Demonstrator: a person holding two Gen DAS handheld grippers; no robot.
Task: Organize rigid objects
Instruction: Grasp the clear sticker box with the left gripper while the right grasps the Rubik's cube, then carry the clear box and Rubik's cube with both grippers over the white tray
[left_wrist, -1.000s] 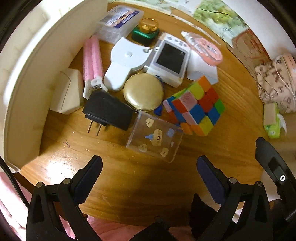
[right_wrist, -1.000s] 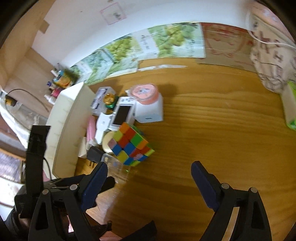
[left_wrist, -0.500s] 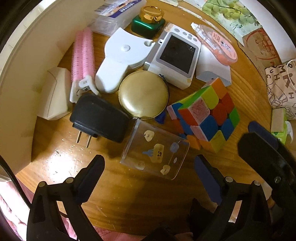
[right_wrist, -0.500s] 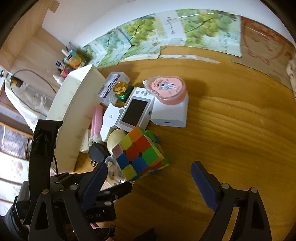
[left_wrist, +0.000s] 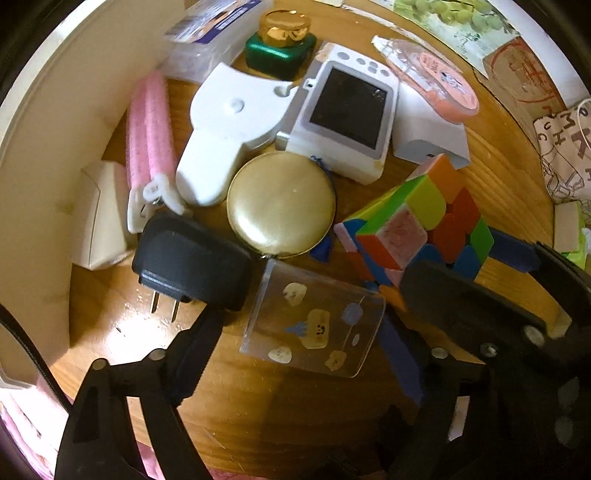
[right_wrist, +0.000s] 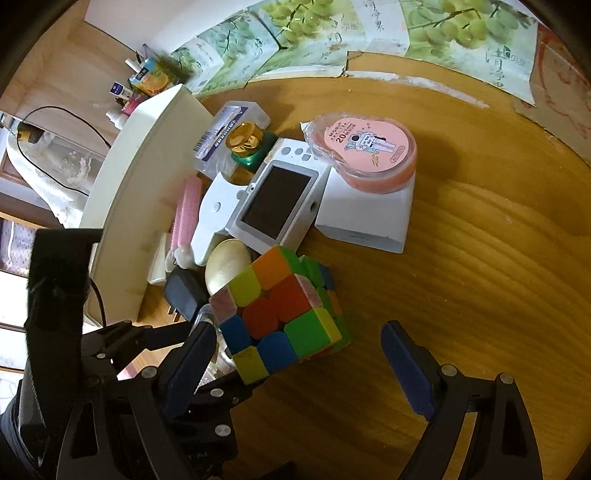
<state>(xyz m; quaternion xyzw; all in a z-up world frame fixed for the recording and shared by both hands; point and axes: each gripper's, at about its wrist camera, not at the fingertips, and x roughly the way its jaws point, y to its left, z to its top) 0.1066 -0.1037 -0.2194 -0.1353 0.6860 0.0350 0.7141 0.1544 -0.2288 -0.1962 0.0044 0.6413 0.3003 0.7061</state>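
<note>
Left tongs (left_wrist: 295, 350) spread wide, astride the clear case (left_wrist: 314, 321), nothing gripped. Right tongs (right_wrist: 299, 354) likewise agape, cube (right_wrist: 284, 314) between the fingers, apparently untouched. Beyond both, a crowded huddle: plug (left_wrist: 192, 262), gold disc (left_wrist: 280, 203), camera (left_wrist: 343, 118). Case probably light, stiff, slick-sided; best pinched across its flat edges. Cube likely light and liable to twist; best squeezed flat on opposite faces.

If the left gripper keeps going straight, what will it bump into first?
Probably the clear sticker case: it lies right between the open fingers of the left gripper, ahead of the gold round tin. Height above it is unclear.
</note>
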